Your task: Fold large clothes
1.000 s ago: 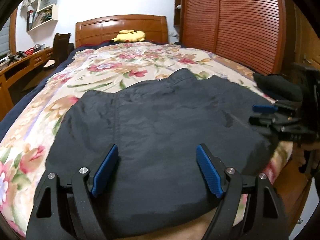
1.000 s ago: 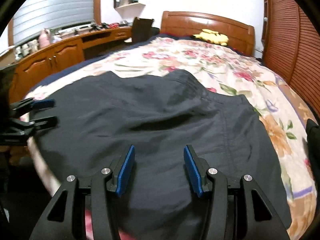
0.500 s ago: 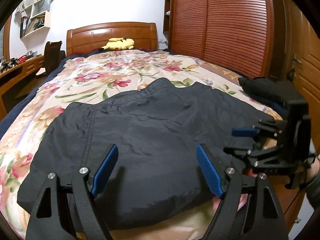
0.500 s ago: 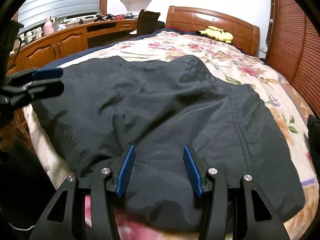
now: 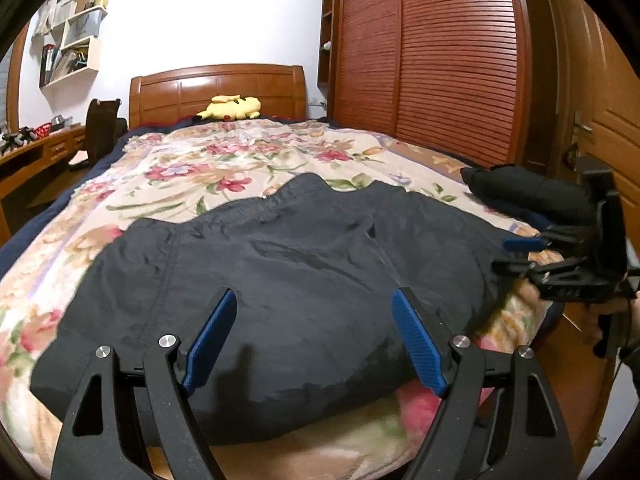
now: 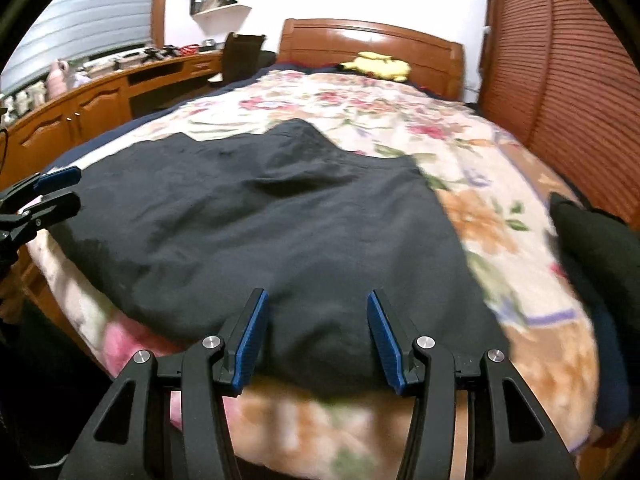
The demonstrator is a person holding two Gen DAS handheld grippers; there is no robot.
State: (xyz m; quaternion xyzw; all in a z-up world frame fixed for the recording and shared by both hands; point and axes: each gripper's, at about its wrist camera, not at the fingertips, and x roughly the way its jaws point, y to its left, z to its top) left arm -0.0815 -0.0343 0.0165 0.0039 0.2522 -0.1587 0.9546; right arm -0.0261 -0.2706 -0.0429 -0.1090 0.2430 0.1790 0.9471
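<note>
Lying spread across the foot half of the flowered bedspread (image 5: 248, 160): dark garment (image 5: 304, 280), waistband-like edge toward 12 o'clock, near hem hanging slightly over the bed's end at 6 o'clock. Looking like the stage between laying flat and folding, nothing lifted.

Hovering at 6 o'clock in the left wrist view: left gripper (image 5: 316, 340), fingers spread wide, nothing between the blue pads (image 5: 210, 340), cloth lying beyond and below them. Hovering likewise at 6 o'clock in the right wrist view: right gripper (image 6: 316, 336), fingers parted about halfway, empty, hem showing through the gap. Appearing at 9 o'clock in that same view, the left tool's tips, just beside the garment's left edge.

Probably calling next for each gripper to be sinking to a near corner of the hem, closing on the fabric, then carrying it toward 12 o'clock, or one side across to the other; pinching only the top layer being the risk.

Sitting at 3 o'clock near the bed's right edge: second dark bundle (image 5: 528, 192), folded or merely heaped, impossible to say. Blurring much of the right wrist view; garment type and its seams staying unclear. Hiding behind the tool bodies: the hem's nearest stretch. Resting at 12 o'clock by the headboard (image 5: 218, 94): yellow plush toy (image 5: 232, 107).
</note>
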